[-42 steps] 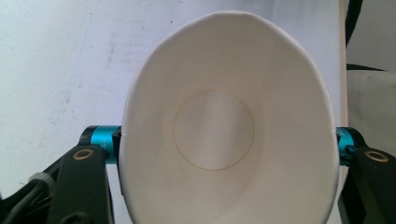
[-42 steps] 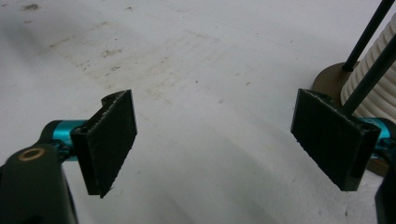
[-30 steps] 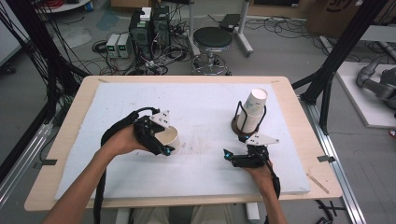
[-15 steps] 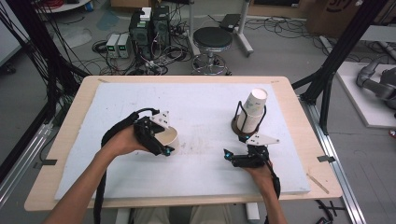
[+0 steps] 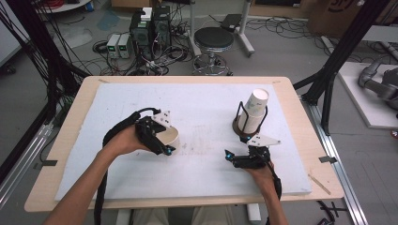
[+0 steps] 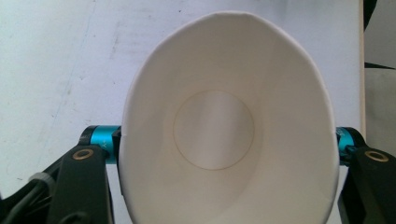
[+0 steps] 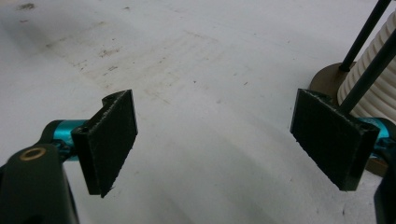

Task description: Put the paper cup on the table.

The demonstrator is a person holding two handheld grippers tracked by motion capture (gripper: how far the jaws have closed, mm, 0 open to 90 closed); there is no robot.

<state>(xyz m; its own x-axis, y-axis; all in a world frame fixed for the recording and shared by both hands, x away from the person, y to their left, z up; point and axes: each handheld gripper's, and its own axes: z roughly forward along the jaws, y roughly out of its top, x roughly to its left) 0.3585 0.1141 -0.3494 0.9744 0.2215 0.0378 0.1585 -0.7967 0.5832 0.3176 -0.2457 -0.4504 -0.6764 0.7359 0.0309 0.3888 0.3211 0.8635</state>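
Near edge first: right gripper (image 5: 244, 158) low over the white foam-topped table (image 5: 206, 105), jaws wide apart w/ nothing between, close to the front edge. Left gripper (image 5: 162, 140) clamped on a white paper cup (image 6: 224, 135), squeezed oval, mouth toward its cam. Bare board between the two. Farther back-right: stack of white ribbed paper cups (image 5: 253, 110) in a black wire holder w/ round brown base (image 5: 246, 133), near the right edge.

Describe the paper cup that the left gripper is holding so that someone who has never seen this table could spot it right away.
On the white mat covering the wooden table, look left of centre, where the left gripper is. The single paper cup sits squeezed between its fingers, its mouth pressed to an oval. Unlike the cup stack standing in the black wire holder on the right, it is alone and held.
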